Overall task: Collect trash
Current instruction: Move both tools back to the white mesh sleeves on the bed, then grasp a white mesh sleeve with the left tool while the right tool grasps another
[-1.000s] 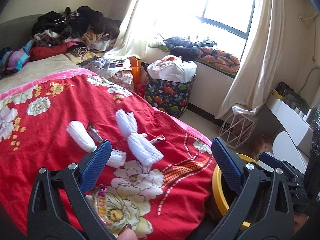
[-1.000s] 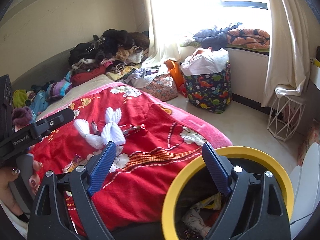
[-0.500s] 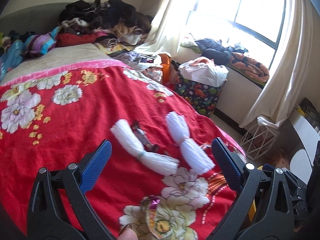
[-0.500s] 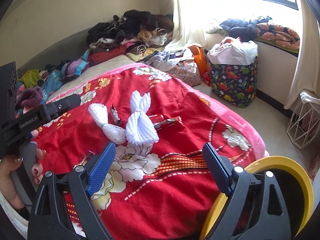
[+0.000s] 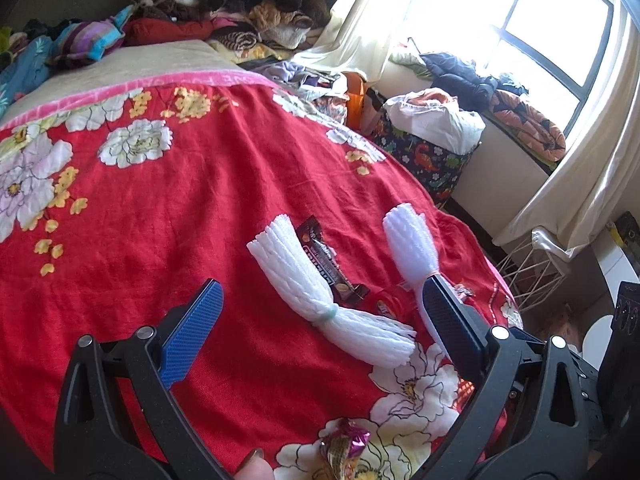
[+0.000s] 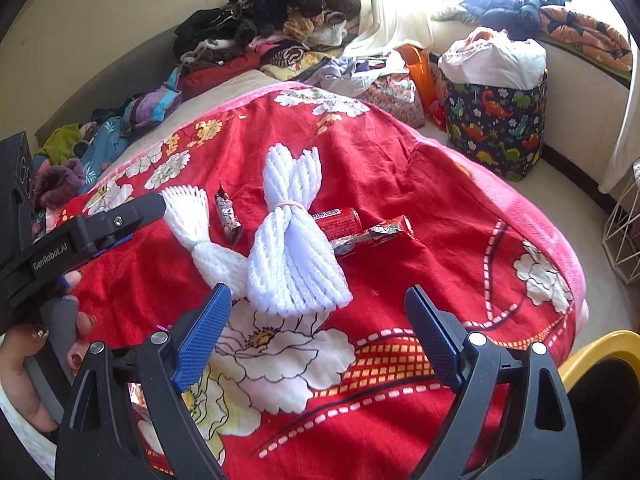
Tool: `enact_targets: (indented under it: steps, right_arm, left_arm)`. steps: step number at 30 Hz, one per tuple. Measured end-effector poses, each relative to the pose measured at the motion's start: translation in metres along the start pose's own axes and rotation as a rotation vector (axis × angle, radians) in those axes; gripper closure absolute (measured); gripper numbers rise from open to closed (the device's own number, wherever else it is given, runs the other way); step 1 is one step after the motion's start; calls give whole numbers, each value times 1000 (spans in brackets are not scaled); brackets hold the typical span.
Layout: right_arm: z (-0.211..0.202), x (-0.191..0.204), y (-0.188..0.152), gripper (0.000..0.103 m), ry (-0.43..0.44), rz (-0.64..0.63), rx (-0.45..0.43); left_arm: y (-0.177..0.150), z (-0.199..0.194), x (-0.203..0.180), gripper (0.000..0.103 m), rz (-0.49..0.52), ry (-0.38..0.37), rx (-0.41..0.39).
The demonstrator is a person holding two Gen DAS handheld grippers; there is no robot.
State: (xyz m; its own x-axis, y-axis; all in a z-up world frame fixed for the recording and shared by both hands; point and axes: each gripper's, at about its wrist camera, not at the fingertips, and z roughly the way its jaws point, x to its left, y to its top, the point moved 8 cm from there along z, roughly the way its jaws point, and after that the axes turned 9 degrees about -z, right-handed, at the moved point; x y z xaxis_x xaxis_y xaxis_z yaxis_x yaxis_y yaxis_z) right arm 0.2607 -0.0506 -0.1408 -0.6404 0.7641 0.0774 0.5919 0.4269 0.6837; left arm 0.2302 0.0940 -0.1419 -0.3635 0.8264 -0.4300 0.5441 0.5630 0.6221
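Both the left tool (image 5: 318, 326) and right tool (image 6: 316, 332) are held agape, empty, above the bed (image 6: 440, 184). Wrappers (image 6: 228, 216) lie wedged beside foam nets (image 6: 294, 240); netting or blanket could be pinched instead.

Daylight floods through the blown-out window (image 5: 532, 28), scene bright and sharp, fisheye edges bent and dark
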Motion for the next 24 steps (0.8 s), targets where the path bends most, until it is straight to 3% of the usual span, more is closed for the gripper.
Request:
enact_targets:
  steps: [6,8,13,15,19,22,24]
  right_arm:
    - [22,2,7,18,23,-5,34]
    - [27,5,9,24,33,-10,41]
    - [39,12,9,64,87,-21,71]
    - [36,16,5,72,96,-32,61]
    - [24,19,-5,73,116,-23,43]
    - [12,20,-14,73,125,-5,34]
    - [4,21,-22,73,126,7,30]
  left_arm:
    - [-4,22,6,11,-27,18,50]
    - [-4,28,8,12,-37,16,64]
    - [-6,41,10,19,-51,34,94]
    - [-9,45,11,26,-51,44,108]
    - [-12,47,14,39,-67,40,120]
    - [-15,45,14,53,-65,38,124]
    - [-16,44,14,68,-57,38,127]
